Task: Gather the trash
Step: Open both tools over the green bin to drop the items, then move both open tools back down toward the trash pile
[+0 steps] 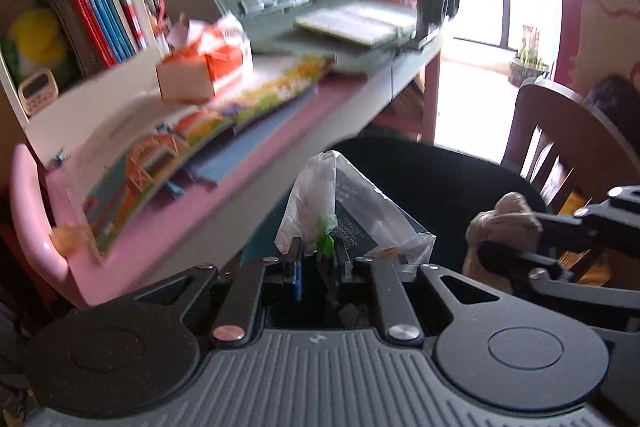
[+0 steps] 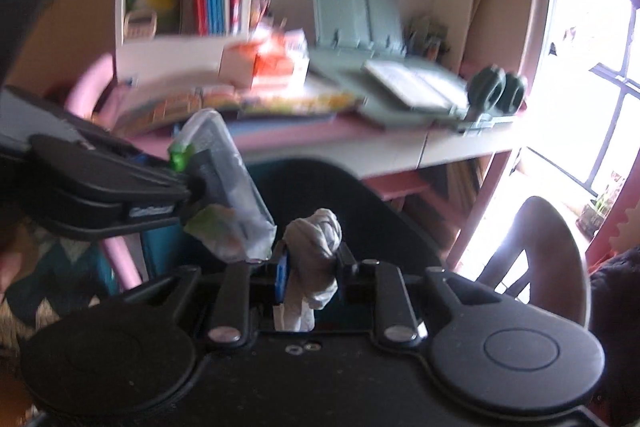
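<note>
1. Trash, two pieces: one clear plastic wrapper (image 1: pixel 344 211) clamped in the left gripper (image 1: pixel 316 263).
2. One crumpled tissue (image 2: pixel 316 247) clamped in the right gripper (image 2: pixel 310 271).
3. Both are held above one dark chair (image 1: pixel 432 195), near one pink desk (image 1: pixel 160 227).

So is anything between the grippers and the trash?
No. The left gripper is already shut on the plastic wrapper, and the right gripper is shut on the crumpled tissue.
</note>
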The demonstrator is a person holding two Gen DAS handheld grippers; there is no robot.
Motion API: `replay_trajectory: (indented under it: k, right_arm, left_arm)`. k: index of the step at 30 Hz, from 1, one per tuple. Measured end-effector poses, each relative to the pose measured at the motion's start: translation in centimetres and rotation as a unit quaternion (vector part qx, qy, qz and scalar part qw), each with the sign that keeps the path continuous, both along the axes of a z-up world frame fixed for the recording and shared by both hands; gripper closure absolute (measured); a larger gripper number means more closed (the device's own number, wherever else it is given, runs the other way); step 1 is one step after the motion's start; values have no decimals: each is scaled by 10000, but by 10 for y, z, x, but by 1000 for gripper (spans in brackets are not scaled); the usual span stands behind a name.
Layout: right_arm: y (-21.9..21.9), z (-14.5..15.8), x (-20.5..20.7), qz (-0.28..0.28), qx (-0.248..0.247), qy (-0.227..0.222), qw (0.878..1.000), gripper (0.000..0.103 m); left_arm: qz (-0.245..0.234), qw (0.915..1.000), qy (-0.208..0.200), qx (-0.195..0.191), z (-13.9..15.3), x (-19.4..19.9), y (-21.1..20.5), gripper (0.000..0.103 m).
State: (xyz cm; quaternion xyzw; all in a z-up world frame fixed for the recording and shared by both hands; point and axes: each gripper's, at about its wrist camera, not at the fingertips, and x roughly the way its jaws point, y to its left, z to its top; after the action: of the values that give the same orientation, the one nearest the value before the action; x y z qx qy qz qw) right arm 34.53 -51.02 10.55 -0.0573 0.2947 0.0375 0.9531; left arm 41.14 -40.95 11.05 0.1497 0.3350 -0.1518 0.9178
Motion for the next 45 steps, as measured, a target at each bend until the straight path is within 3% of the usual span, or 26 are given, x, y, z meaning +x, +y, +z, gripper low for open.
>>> replay_trajectory:
  k: [9, 12, 17, 19, 21, 22, 23, 27, 30, 33, 45]
  right_arm:
    - [-2, -15, 10, -34, 145, 545, 9984, 73]
    - [0, -16, 9, -36, 79, 598, 9982, 65]
    - [1, -16, 7, -54, 73, 608, 9981, 62]
    - [1, -15, 4, -40, 78, 569, 9983, 61]
    - [1, -11, 0, -38, 117, 520, 9986, 60]
    - [0, -9, -3, -32, 145, 495, 9987, 58]
    - [0, -6, -6, -22, 174, 461, 9988, 57]
    - [1, 7, -23, 40, 290, 298, 9991, 50]
    - [5, 19, -35, 109, 413, 219, 9988, 48]
    - [14, 30, -48, 228, 428, 127, 9987, 46]
    - [88, 62, -102, 947, 418, -84, 9946, 44]
  left_arm:
    - [-116, 9986, 454, 248, -39, 5, -10, 89]
    - [-86, 9983, 527, 239, -43, 6, -10, 85]
    - [-51, 9982, 580, 113, -43, 5, -5, 78]
    - [-69, 9982, 593, 29, -40, 3, -3, 72]
    - [-59, 9981, 602, -72, -36, 1, 0, 61]
    - [-35, 9981, 596, -124, -33, -1, 2, 50]
    - [-44, 9983, 554, -184, -30, -4, 4, 48]
    - [-77, 9982, 477, -360, -14, -17, 17, 48]
    - [-20, 9978, 438, -496, 0, -31, 31, 41]
    - [-8, 9978, 335, -581, 14, -47, 47, 39]
    - [481, 9967, -10, -649, 49, -111, 146, 33]
